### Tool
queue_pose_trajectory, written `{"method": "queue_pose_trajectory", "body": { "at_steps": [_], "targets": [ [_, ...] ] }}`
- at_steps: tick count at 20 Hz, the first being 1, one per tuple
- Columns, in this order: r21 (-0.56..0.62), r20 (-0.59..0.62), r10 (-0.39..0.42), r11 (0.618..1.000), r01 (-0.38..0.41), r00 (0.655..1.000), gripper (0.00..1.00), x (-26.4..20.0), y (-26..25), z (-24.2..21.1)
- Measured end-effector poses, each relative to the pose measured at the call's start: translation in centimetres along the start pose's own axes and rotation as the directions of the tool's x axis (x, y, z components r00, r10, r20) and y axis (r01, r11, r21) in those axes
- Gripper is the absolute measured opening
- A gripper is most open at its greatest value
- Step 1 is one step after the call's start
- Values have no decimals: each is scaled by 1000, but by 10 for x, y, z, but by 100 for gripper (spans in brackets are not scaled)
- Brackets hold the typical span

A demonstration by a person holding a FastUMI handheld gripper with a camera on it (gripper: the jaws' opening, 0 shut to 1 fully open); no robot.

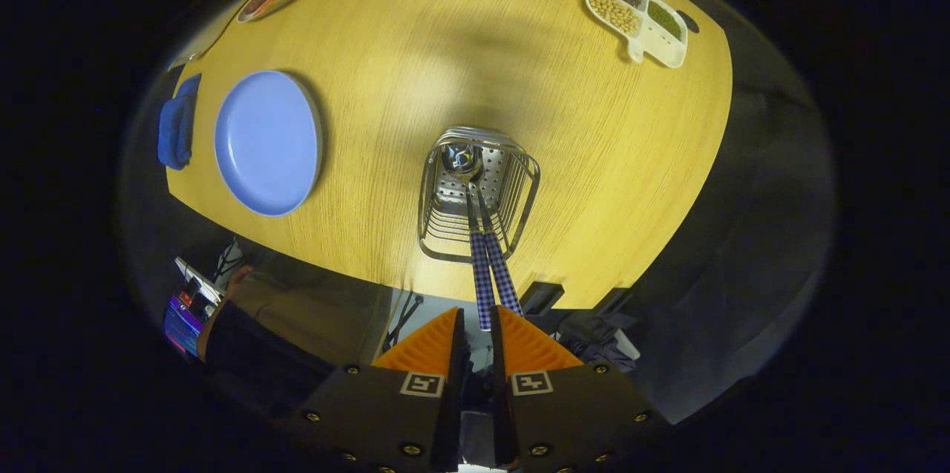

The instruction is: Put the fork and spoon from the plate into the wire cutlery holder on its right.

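Two fingers of the claw (pixel 479 332) drawn almost together, with a narrow slit between them. In that slit lies the near end of one checked handle (pixel 483 302). Cannot tell whether both fingers press on it or merely flank it. The second checked handle (pixel 505 284) ends just ahead of the right fingertip, apart from the grip.

Step in hand, by judgement: the last one, letting go of the second utensil. Both handles already stand in the wire cutlery holder (pixel 519 191), and the blue plate (pixel 267 142) to its left lies bare.

Next move calls for a slight parting of the fingers, then a straight retreat along the handle's line. A sideways pull could tip the light holder or drag a utensil back out.

Long axes: both utensils run from the claw down into the holder, nearly parallel and converging slightly toward the bottom. Heads down, handles up and leaning over the near rim toward the claw. Spoon bowl (pixel 460 159) at the perforated floor, against the far wall; the other head cannot be made out.

Beyond, on the bench (pixel 415 72): a divided dish (pixel 638 16) of beans to the far right.
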State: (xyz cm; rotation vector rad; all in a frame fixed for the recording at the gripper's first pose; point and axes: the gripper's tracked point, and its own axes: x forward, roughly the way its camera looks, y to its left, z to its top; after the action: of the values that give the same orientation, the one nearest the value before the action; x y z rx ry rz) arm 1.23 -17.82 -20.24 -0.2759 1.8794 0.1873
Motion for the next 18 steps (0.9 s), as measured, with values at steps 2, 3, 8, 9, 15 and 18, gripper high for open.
{"method": "queue_pose_trajectory", "body": {
  "at_steps": [2,3,8,9,15,18],
  "targets": [
    [6,109,28,1000,-29,994,18,-6,17,3],
    [9,176,46,999,-49,983,19,-11,28,6],
    [63,592,15,996,-65,806,18,-52,67,31],
    [76,665,16,993,-89,746,19,-59,85,32],
    [161,966,-106,961,-226,238,19,-121,140,16],
    [152,984,-130,970,-189,122,18,-138,154,-4]
  ]
}}
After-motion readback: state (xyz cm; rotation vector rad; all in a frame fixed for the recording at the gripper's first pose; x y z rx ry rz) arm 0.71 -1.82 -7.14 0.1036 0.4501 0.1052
